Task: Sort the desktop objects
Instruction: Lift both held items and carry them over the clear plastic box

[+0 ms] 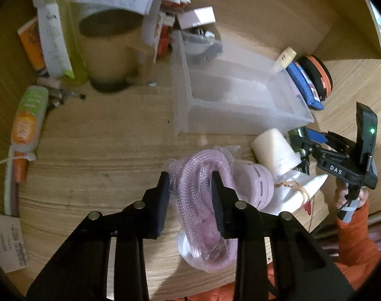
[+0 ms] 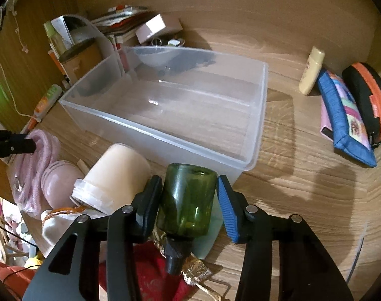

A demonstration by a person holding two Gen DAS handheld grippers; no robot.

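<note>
Pink braided cord in crinkly clear plastic sits clenched in the left gripper, while the right gripper straddles a green glass bottle, grip uncertain, before the translucent plastic bin; slick wrapping may slip.

Straight ahead of the right jaws, the clear plastic bin stands open-topped and bare inside, its near wall the only barrier. Left of them, a cream cylindrical jar and a pink bagged cord crowd the wooden worktop. To their right the worktop lies bare up to a blue pouch.
</note>
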